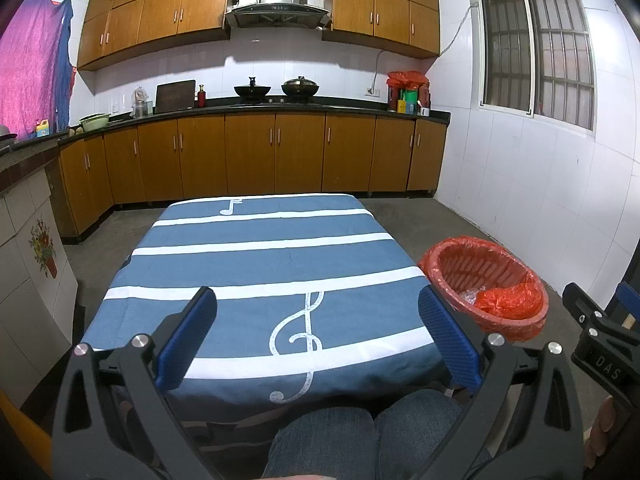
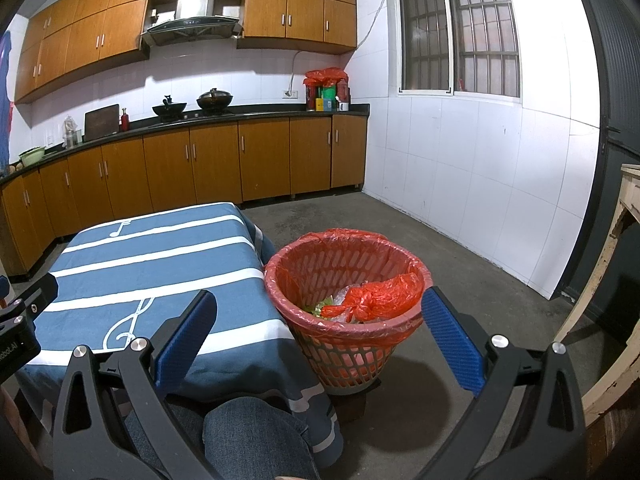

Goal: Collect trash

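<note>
Risk first. The trash basket [image 2: 347,312] stands on the floor just beside the right edge of the counter [image 1: 256,264], apparently raised on a small dark block under its base. If you swing your right claw [image 2: 320,336] in low, a finger could catch the rim or the loose red liner [image 2: 304,276] and tip the basket off that perch. That is my judgement from the overhang, not a certainty.

Second risk: the blue striped cloth [image 2: 160,256] hangs over the counter's edge beside the basket. A dragged finger could pull it along.

Third: no loose trash shows on the cloth in either view. The only trash visible is already in the basket: a knotted red bag [image 2: 372,298] lying on clear and green scraps. Reaching out without a target wastes a pass; the task looks near done, or the remaining pieces lie out of frame.

Claw state. Your left claw [image 1: 318,334] hangs above the near end of the counter, jaws wide apart, holding nothing, touching nothing. Your right claw is equally wide, empty, with the basket framed between its fingers but clear of both.
</note>
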`<state>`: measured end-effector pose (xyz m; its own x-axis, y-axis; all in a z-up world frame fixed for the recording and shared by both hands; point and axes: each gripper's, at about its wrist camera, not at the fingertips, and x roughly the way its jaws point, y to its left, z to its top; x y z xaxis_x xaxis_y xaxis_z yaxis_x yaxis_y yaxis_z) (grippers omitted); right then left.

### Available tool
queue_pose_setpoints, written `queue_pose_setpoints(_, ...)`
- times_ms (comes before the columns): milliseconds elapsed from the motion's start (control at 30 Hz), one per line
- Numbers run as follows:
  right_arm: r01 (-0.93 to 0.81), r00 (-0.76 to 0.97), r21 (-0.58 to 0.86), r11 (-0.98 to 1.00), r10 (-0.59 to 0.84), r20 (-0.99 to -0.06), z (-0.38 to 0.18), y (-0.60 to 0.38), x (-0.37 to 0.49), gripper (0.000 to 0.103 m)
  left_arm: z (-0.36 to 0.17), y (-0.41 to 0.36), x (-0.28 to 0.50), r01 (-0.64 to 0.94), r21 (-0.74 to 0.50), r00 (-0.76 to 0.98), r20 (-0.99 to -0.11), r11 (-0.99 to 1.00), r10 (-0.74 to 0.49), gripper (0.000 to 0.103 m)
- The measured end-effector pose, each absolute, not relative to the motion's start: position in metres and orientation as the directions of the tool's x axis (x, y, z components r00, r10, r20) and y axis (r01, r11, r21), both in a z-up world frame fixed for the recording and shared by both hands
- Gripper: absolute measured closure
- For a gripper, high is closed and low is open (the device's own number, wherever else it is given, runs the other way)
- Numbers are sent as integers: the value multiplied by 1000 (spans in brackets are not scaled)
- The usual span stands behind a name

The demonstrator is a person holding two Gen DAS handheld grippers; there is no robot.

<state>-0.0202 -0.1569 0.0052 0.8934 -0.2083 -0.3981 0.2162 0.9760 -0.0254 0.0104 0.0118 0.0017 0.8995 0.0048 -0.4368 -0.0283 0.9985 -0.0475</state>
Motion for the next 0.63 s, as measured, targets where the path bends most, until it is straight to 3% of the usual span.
queue_pose_setpoints(633,216,893,-25,976,-208,-399,4,-157,-22,2,-1,15,9,-26,-46,899,-439,999,3,4)
